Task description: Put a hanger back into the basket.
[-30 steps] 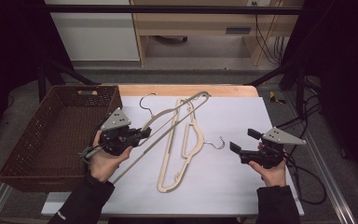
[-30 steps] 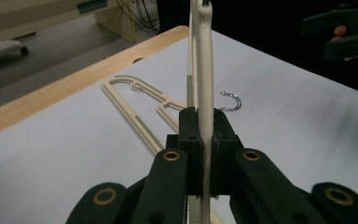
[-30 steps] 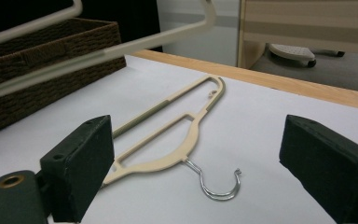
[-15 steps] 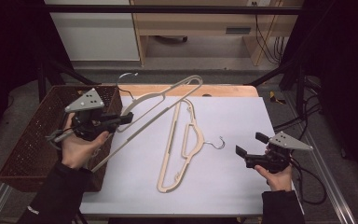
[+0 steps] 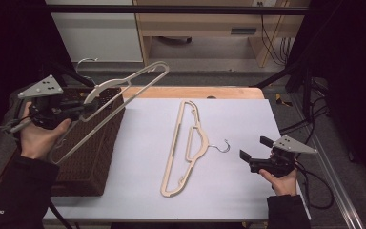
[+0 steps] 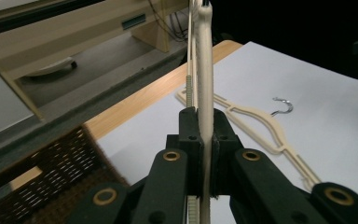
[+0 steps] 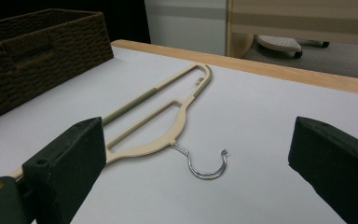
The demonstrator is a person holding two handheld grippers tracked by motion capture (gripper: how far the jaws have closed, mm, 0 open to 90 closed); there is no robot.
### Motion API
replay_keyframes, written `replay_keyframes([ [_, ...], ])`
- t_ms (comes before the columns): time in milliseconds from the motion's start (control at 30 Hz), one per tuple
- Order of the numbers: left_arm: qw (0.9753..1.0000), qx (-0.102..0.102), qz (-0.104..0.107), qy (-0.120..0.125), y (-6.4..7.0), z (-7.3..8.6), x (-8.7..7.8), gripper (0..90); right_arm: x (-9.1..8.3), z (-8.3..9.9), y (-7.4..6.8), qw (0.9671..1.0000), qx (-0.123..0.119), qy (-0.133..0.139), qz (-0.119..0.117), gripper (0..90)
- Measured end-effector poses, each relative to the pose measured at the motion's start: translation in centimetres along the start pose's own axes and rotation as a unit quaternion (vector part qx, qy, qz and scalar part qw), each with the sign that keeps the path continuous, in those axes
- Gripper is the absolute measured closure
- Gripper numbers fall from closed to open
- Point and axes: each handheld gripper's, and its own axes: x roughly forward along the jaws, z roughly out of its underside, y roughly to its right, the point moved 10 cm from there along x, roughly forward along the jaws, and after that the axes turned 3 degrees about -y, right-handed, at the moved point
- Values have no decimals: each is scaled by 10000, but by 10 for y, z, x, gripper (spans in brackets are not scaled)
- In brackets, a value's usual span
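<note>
Beige hanger [image 5: 124,93] lifted above wicker basket [image 5: 90,157] at tabletop's left, tilted, clamped in left gripper [image 5: 78,107] jaws. Second beige hanger [image 5: 183,143] flat on white tabletop [image 5: 248,119], metal hook [image 5: 221,145] toward right gripper [image 5: 255,152]; its jaws wide apart, holding nothing, near hook.

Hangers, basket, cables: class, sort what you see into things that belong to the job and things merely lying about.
Part of the job:
cream plastic hanger held in the left tongs
cream plastic hanger lying on the white table
brown woven basket

Lying about:
black cables on the floor
wooden furniture behind
</note>
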Motion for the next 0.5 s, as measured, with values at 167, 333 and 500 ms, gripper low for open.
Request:
replay_keyframes([
  [167, 9998, -78, -143, -81, -28, 17, -8, 861, 1, 1, 0, 10000, -37, -23, -14, 40],
  [333, 9994, -233, -213, -131, -51, 33, -12, 861, 1, 0, 0, 10000, -10, -9, -27, 40],
  [500, 9983, -415, -325, -252, -73, 57, -13, 861, 3, 2, -1, 10000, -19, -55, -23, 40],
])
